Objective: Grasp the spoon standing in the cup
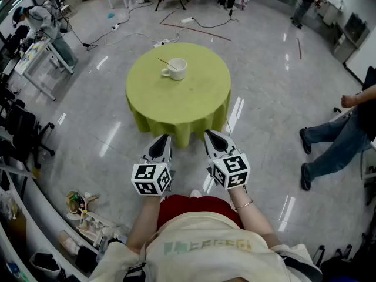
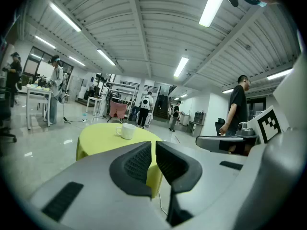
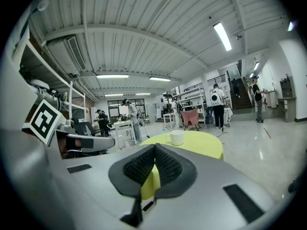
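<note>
A white cup (image 1: pixel 175 69) stands on a round table with a yellow-green cloth (image 1: pixel 188 104), toward its far side. A thin spoon (image 1: pixel 166 63) leans out of the cup to the upper left. My left gripper (image 1: pixel 163 137) and right gripper (image 1: pixel 211 135) hover side by side over the floor just short of the table's near edge, both shut and holding nothing. The left gripper view shows the cup (image 2: pixel 127 131) beyond the left gripper (image 2: pixel 153 145). The right gripper view shows the cup (image 3: pixel 177 137) beyond the right gripper (image 3: pixel 155 147).
A seated person's legs (image 1: pixel 329 143) reach in from the right. Another person works at a white table (image 1: pixel 41 28) at the far left. Cables (image 1: pixel 194 22) lie on the floor behind the round table. Office chairs (image 1: pixel 23 128) and clutter (image 1: pixel 82 213) line the left side.
</note>
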The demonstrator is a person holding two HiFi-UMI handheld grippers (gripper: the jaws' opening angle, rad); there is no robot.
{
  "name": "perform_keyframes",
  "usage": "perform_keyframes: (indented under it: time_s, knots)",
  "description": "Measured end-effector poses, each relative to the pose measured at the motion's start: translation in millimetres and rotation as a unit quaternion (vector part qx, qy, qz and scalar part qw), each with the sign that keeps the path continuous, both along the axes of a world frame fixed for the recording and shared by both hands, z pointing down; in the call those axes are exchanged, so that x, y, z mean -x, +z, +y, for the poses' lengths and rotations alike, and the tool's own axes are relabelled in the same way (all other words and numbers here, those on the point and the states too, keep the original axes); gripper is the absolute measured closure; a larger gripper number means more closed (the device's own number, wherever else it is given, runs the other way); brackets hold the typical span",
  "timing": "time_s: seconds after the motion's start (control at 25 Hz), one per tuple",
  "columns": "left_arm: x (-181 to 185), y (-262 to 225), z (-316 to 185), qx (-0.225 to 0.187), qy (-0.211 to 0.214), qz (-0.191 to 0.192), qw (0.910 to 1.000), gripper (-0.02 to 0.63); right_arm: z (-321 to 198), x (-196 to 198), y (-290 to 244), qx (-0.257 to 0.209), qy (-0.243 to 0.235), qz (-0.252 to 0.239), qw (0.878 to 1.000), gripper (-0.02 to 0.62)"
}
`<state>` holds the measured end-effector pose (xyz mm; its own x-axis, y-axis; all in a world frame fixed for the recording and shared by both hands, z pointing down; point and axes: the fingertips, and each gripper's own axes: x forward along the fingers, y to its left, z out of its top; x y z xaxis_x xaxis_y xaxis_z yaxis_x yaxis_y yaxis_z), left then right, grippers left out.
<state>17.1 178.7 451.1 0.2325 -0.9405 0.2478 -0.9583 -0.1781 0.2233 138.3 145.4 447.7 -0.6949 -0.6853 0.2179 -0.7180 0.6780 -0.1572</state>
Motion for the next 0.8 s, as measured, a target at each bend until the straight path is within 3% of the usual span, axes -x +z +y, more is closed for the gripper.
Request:
perform_keyframes:
  time_s: [0.8]
  knots:
    - [-12.9,-2.8,-4.8,-0.009,-0.007,0.001,0.9999,0.561,-0.6,-14.0,4.8,0.014,-0.014,-0.019,1.0,0.557]
